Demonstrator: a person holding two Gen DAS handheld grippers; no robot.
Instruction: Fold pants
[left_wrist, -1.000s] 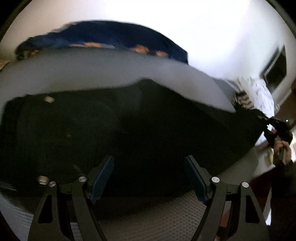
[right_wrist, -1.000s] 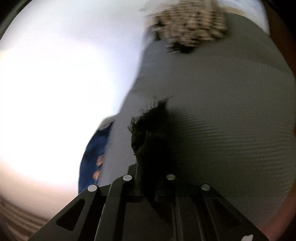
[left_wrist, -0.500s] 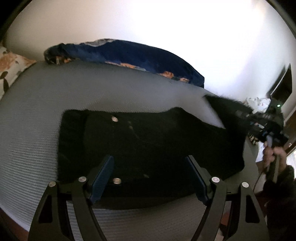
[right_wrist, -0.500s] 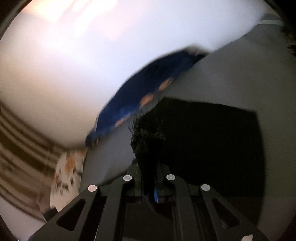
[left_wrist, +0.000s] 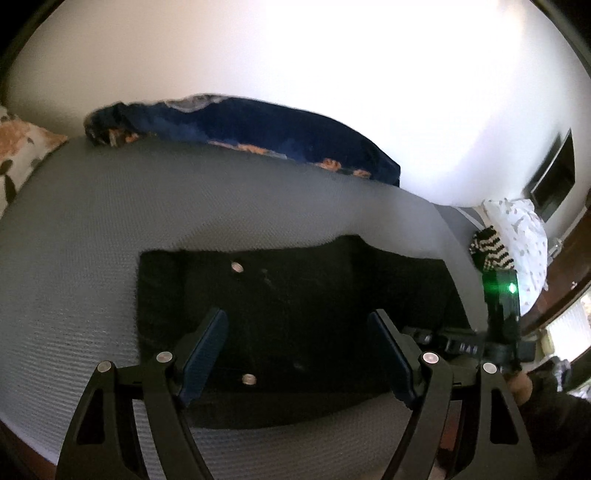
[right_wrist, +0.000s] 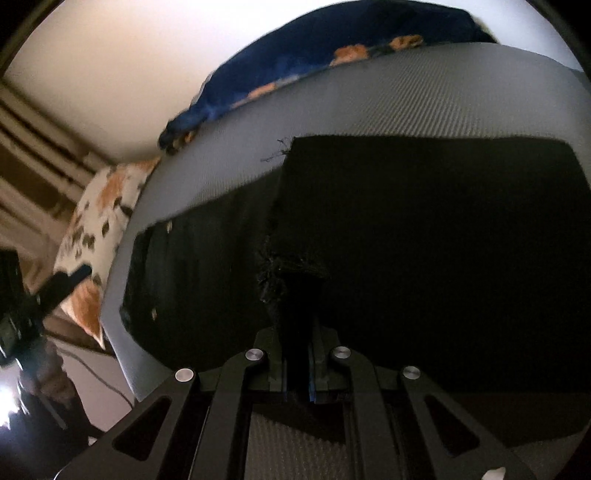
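Note:
Black pants (left_wrist: 295, 306) lie partly folded on a grey bed (left_wrist: 110, 221); metal studs show near the waist. My left gripper (left_wrist: 297, 354) is open and empty, hovering over the near edge of the pants. My right gripper (right_wrist: 298, 332) is shut on the frayed hem of the pants (right_wrist: 291, 269) and holds that leg end folded over the rest of the pants (right_wrist: 443, 240). The right gripper also shows at the right edge of the left wrist view (left_wrist: 495, 332).
A dark blue patterned blanket (left_wrist: 258, 129) lies along the far edge of the bed. A floral pillow (right_wrist: 92, 221) sits at one end. A striped garment (left_wrist: 491, 251) and a white pillow (left_wrist: 521, 236) lie at the other end. A white wall is behind.
My right gripper has carried the leg end across, over the pants toward the waist. My left gripper has pulled back and up, open, so more of the bed shows.

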